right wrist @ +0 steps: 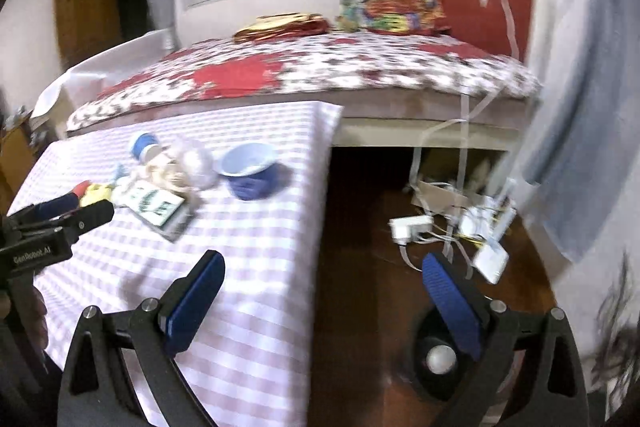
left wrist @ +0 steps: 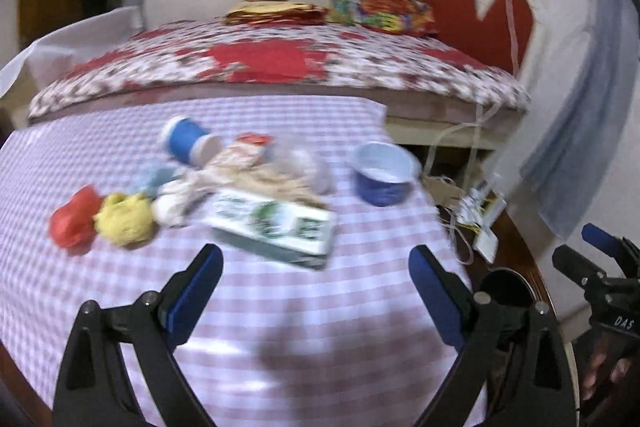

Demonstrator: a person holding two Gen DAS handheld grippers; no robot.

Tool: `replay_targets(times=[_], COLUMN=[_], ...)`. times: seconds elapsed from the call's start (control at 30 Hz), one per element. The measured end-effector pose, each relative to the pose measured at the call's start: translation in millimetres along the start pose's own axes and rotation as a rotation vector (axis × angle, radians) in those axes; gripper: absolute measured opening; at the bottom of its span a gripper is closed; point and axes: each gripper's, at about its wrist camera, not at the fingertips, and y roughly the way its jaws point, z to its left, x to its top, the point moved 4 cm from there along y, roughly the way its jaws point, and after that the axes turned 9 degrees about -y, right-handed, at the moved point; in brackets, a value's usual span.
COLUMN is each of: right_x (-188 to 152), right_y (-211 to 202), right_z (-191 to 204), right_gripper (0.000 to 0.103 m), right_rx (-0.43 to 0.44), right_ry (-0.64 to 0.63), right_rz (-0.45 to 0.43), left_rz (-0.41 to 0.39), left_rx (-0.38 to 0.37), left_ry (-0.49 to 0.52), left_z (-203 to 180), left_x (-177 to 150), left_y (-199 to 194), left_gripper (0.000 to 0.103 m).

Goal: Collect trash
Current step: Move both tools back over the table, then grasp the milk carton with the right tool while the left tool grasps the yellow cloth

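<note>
Nothing looks collected yet: both the left gripper (left wrist: 316, 257) and right gripper (right wrist: 324, 265) gape wide and empty, while the trash (left wrist: 192, 191) lies heaped at twelve o'clock beside the bowl (left wrist: 383, 173).

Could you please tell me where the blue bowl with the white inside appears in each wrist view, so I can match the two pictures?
Left wrist view: the blue bowl sits right of centre, near the right edge of the checked tablecloth, right of the green-and-white box.
Right wrist view: it sits left of centre, upper middle, on the tablecloth.
Shared landmark: the green-and-white box lies just left of the bowl in both.
</note>
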Motion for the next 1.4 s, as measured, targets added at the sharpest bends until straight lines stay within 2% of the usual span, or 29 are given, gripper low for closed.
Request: replay_targets(times=[0.17,0.23,0.4,0.57,0.7,0.8,0.97,1.13,1.2,1.23,1.27,1.4], right_x=[17,22,35,48,53,54,51,45,43,41,40,33], right_y=[34,46,63,82,116,138,167,184,182,178,176,152], right_z=[52,72,106,129,146,152,164,171,174,176,178,196], right_gripper=[0.100,0.100,0.100,0.100,0.100,0.100,0.100,0.100,0.090,0.075,0.069,0.068], right_rx=[0.091,0.134,0.160,0.180,0.199,0.233,0.317,0.347,0.391,0.413,0.421,0.507], right_ry=[-0.069,-0.104,-0.156,-0.194,-0.262,-0.277,-0.314,-0.330,-0.323,-0.324,-0.329,-0.371], right_rz=[0.071,0.099,0.099,0.089,0.114,0.138,0.172,0.194,0.195,0.201,0.201,0.184], left_rz=[-0.032,-0.040,-0.019,0.005,0.036,0.037,0.044,0.058,0.061,0.060,0.059,0.061], left_rx=[0.094,0.142,0.165,0.199,0.199,0.213,0.214,0.216,0.219,0.224,0.229,0.235], left_ry=[-0.062,-0.116,-0.219,-0.239,-0.256,-0.224,-0.223,-0.224,-0.218,-0.217,-0.217,-0.232], left_z=[63,91,132,152,164,162,162,160,159,160,162,166], left_x=[4,4,-7,-18,-24,-25,-24,-24,-24,-25,-26,-28], left_y=[-7,-8,-5,6,14,18,28,33,32,31,29,25], left_gripper=[0.095,0.095,0.095,0.095,0.095,0.095,0.095,0.095,0.095,0.095,0.095,0.095])
